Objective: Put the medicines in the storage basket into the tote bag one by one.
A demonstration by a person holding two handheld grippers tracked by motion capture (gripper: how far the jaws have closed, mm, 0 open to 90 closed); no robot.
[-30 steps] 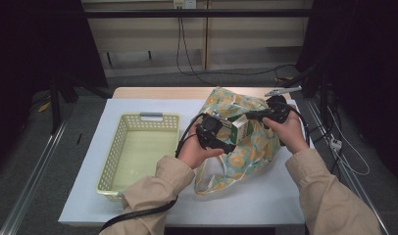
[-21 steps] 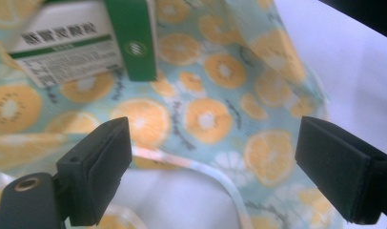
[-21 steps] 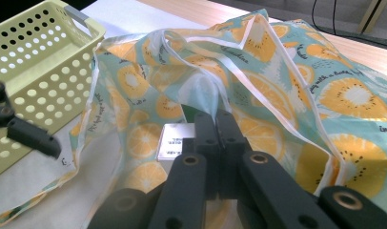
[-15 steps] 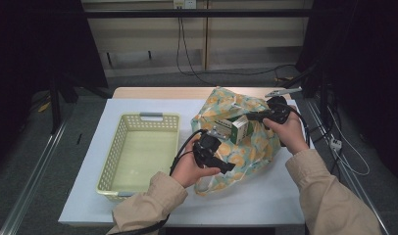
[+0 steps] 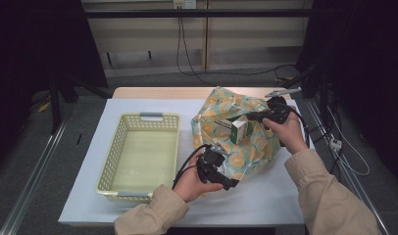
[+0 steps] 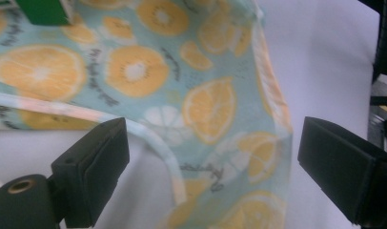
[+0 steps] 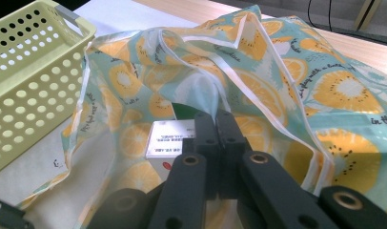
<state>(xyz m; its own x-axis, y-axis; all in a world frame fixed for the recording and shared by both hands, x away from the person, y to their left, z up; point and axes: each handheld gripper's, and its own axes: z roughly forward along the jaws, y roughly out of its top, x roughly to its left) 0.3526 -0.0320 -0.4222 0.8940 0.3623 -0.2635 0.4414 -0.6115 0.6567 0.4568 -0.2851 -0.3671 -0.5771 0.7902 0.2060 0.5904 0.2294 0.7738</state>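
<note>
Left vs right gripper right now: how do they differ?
Left gripper stands open, fingers on either side of the fruit-print bag's near edge; right gripper is shut on the green-and-white box. Left is low at the bag's front; right is up by its top. Both are black and hand-held.

Bag — basket alongside
</note>
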